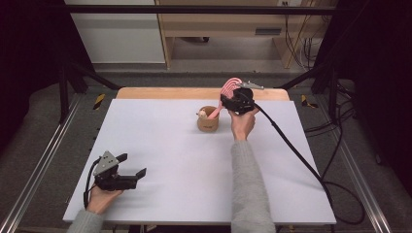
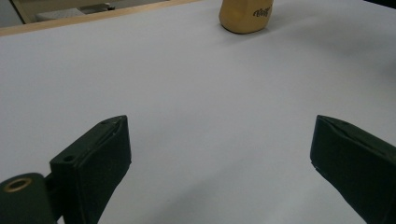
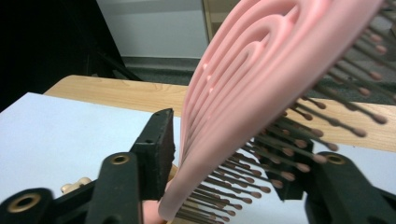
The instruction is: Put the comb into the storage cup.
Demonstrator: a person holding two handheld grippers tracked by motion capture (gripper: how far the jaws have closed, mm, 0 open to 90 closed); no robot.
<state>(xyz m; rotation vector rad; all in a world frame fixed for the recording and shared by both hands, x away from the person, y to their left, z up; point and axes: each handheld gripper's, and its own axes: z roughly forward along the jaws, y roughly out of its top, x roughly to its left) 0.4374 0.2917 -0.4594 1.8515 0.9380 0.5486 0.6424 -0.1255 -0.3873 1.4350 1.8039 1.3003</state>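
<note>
A pink hairbrush point(image 1: 230, 87) stands tilted with its handle down in a small tan cup point(image 1: 208, 121) at the far middle of the white table top point(image 1: 160, 145). My right gripper point(image 1: 228, 98) is at the brush head. In the right gripper view the brush head point(image 3: 261, 70) lies between the jaws of that gripper point(image 3: 224, 154): its back is next to the left jaw and its bristles point at the right jaw, with no firm squeeze visible. My left gripper point(image 1: 132, 165) rests low at the near left, open and empty point(image 2: 219, 144). The cup point(image 2: 245, 16) is far ahead of it.
A small beige object point(image 1: 200, 114) pokes out of the cup's left side. A wooden strip point(image 1: 194, 93) edges the table's far side. The right gripper's cable point(image 1: 301, 160) trails across the table's right side. Metal rails run along both sides.
</note>
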